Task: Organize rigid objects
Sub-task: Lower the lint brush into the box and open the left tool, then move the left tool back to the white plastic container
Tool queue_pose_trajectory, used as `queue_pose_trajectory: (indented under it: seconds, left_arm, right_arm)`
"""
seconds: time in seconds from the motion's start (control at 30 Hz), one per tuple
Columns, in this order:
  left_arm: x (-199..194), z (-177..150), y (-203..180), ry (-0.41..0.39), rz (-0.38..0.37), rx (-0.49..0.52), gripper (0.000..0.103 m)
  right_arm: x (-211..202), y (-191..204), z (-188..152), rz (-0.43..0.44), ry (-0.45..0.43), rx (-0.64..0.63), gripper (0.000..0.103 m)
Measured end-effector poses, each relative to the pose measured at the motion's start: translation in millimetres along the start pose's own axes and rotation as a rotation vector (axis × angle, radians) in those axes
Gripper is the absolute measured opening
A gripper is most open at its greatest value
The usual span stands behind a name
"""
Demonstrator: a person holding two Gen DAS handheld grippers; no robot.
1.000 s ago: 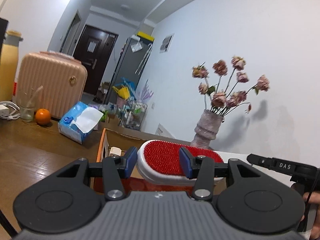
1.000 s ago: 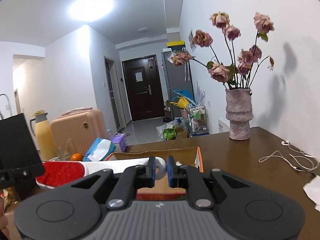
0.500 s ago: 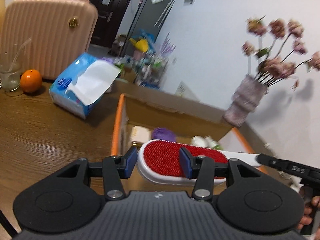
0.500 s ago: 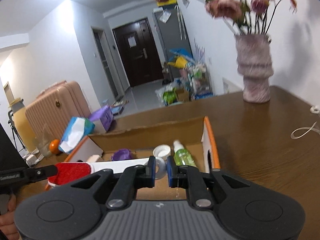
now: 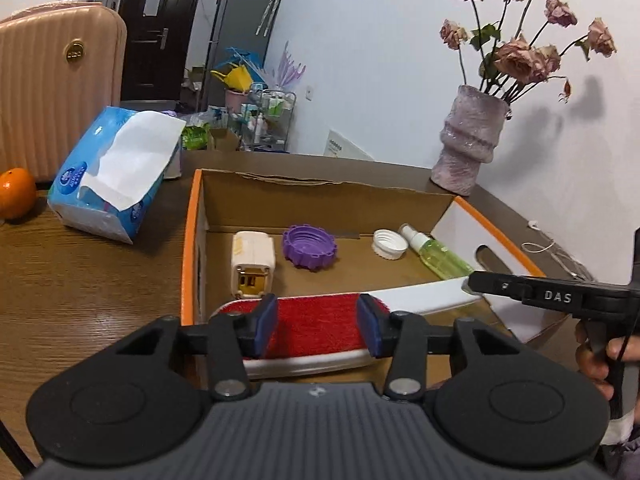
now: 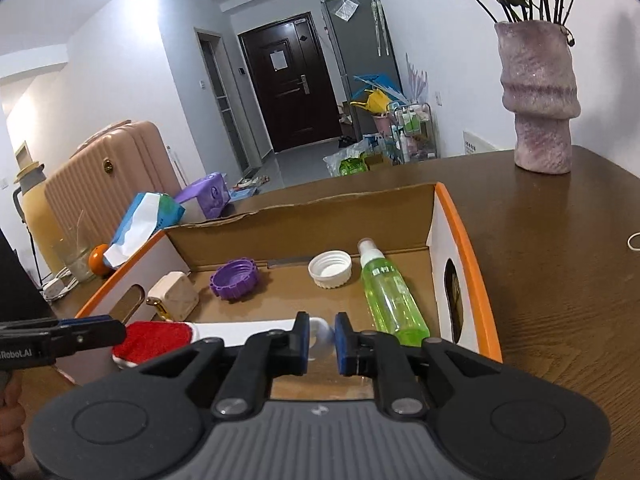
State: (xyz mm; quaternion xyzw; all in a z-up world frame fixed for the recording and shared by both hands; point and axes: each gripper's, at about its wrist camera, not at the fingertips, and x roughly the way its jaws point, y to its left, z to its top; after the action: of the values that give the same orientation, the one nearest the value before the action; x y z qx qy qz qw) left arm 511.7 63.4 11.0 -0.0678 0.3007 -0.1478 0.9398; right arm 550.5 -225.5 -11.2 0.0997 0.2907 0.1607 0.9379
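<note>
We carry a lint brush between both grippers: a long white plastic body, rounded at one end, with a red velvety pad on its face and a flat white handle ending in a loop. Our left gripper is closed across the wide red head, its blue pads pressing on both edges of it. Our right gripper is nearly closed, its blue pads pinching the looped end of the handle. The brush lies roughly level over the near edge of an open cardboard box with orange-trimmed rims and white side walls with hand-hole cutouts.

On the box's brown floor lie a cream blocky charger, a purple ridged cap, a white ribbed cap and a clear spray bottle of green liquid lying on its side. The box rests on a dark wood-grain table. To its left sit a soft blue tissue pack and an orange; behind it at the right stands a rough mauve vase of dried roses. A ribbed pink suitcase stands beyond the table.
</note>
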Motion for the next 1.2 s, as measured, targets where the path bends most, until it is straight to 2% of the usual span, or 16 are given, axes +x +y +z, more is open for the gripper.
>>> queue_pose_trajectory:
  seconds: [0.1, 0.3, 0.37, 0.5, 0.67, 0.8, 0.93, 0.97, 1.07, 1.2]
  left_arm:
    - [3, 0, -4, -0.014, 0.017, 0.030, 0.047]
    - [7, -5, -15, -0.036, 0.052, 0.089, 0.055]
    - [6, -6, -18, -0.035, 0.061, 0.097, 0.056]
    - [4, -10, -23, -0.032, 0.053, 0.104, 0.064]
    - [-8, -17, -29, -0.029, 0.074, 0.107, 0.065]
    - [-32, -20, -30, -0.057, 0.102, 0.078, 0.067]
    - [-71, -17, -45, -0.116, 0.122, 0.086, 0.068]
    - [-82, -17, -51, -0.134, 0.134, 0.098, 0.071]
    - [-115, -28, -68, -0.178, 0.168, 0.147, 0.079]
    - [-153, -55, -83, -0.189, 0.197, 0.162, 0.084]
  right_arm:
    - [4, -2, -3, -0.009, -0.002, -0.011, 0.015]
    - [8, 10, -11, -0.093, -0.011, -0.144, 0.016]
    - [6, 11, -12, -0.094, -0.015, -0.150, 0.018]
    - [0, 11, -12, -0.111, -0.040, -0.156, 0.021]
    - [-3, 14, -17, -0.136, -0.070, -0.178, 0.021]
    - [-12, 14, -20, -0.125, -0.116, -0.172, 0.022]
    - [-25, 19, -21, -0.115, -0.189, -0.175, 0.028]
    - [-29, 21, -20, -0.125, -0.185, -0.168, 0.028]
    - [-54, 29, -22, -0.130, -0.216, -0.152, 0.032]
    - [-97, 48, -28, -0.100, -0.239, -0.181, 0.040]
